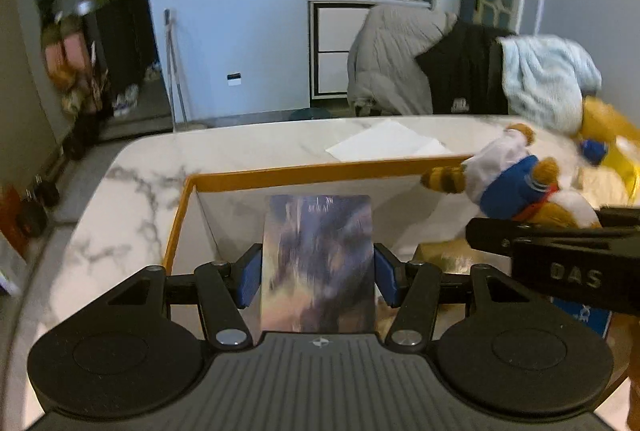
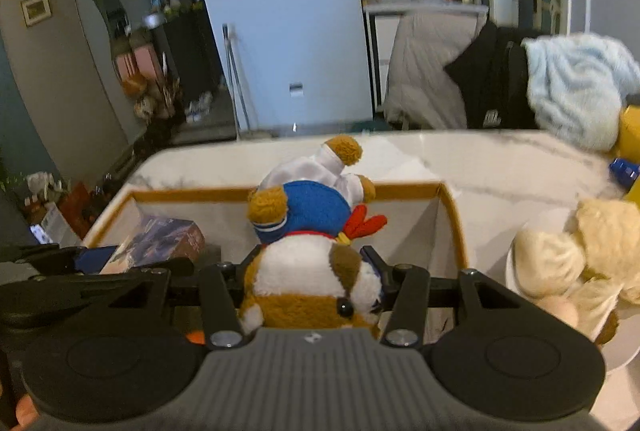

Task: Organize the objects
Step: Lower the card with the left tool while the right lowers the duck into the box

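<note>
Left gripper (image 1: 318, 273): blue pads clamped on flat, glossy rectangular box (image 1: 319, 263). Right gripper (image 2: 312, 279): jaws pinching fuzzy plush toy (image 2: 316, 251) over orange-rimmed cardboard box (image 2: 452, 219).

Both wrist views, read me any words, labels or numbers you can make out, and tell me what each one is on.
"DAS": raised letters on the black body of the right tongs, seen in the left wrist view.
Small box held in the left tongs: print at its top edge too blurred to read.
Blue box under the right tongs: white lettering, unreadable.
Black jacket: white logo, too small.
</note>
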The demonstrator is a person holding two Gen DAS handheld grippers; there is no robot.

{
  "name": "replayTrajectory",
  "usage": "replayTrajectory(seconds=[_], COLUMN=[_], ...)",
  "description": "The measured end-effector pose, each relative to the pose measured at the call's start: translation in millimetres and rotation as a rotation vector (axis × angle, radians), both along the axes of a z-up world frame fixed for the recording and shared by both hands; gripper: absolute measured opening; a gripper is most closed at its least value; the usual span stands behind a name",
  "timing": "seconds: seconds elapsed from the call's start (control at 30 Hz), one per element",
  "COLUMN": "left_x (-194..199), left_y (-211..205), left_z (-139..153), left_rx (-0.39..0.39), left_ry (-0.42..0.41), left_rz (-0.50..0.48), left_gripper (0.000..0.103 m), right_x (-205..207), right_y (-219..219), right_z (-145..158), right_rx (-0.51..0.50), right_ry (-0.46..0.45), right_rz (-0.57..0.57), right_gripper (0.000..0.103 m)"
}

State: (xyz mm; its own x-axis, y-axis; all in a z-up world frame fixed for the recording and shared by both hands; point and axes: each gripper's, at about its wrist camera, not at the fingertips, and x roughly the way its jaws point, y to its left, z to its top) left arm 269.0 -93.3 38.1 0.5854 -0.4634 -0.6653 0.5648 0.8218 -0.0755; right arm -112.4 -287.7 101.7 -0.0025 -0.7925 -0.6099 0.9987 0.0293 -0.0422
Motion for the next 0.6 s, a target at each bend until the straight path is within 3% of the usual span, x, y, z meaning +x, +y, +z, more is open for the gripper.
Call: replayTrajectory(seconds=[0.3, 0.53, 0.6], left_x=[-10, -14, -15], left_y=[-7, -22, -21], left_z=[-5, -4, -4], left_rx=[0.038, 0.085, 0.086], left_ry=[0.033, 0.009, 0.034], left_rz=[-0.06, -0.081, -0.087], left_gripper=[0.066, 0.066, 0.066], right_x=[-12, -6, -6], right_y=[-16, -30, -36], right_z=[-13, -22, -26], right_rx=[0.118, 0.21, 0.243], right_ry=[-0.039, 0.004, 0.005], right_rz=[-0.036, -0.069, -0.07], right_gripper=[0.052, 0.052, 0.052])
